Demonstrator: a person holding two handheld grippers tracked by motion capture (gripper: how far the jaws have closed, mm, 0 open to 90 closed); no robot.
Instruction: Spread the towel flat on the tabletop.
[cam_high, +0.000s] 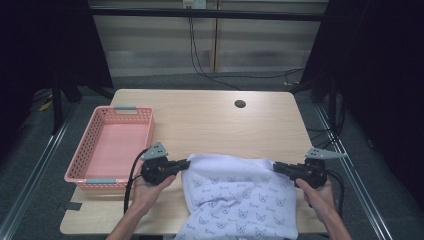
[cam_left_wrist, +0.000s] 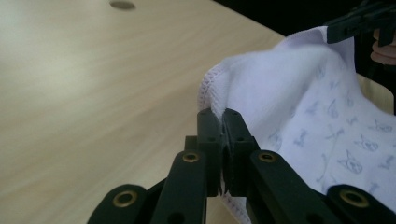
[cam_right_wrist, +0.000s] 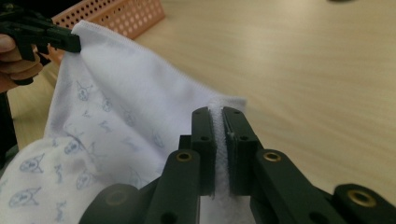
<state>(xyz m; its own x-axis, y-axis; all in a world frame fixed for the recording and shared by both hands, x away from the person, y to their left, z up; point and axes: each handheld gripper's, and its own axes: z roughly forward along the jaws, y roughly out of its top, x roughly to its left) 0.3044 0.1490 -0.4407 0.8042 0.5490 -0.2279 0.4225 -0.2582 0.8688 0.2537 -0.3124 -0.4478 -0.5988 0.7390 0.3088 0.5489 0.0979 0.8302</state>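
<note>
Basket (cam_high: 90, 150) pink, holds nothing; L tool (cam_high: 186, 164) & R tool (cam_high: 276, 166) each clamp white cloth (cam_high: 240, 200).

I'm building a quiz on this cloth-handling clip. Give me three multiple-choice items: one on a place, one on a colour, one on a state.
1. Where is the basket?
A. On the table's left side
B. On the floor
C. On the cloth

2. What colour is the basket?
A. Blue
B. Pink
C. Black

3. How does the left gripper stand?
A. Wide open
B. Shut on the basket rim
C. Shut on the cloth's edge

Answers: 1 A, it sits on the table left of the cloth. 2 B, its mesh walls are pink. 3 C, its jaws pinch the stitched hem.
</note>
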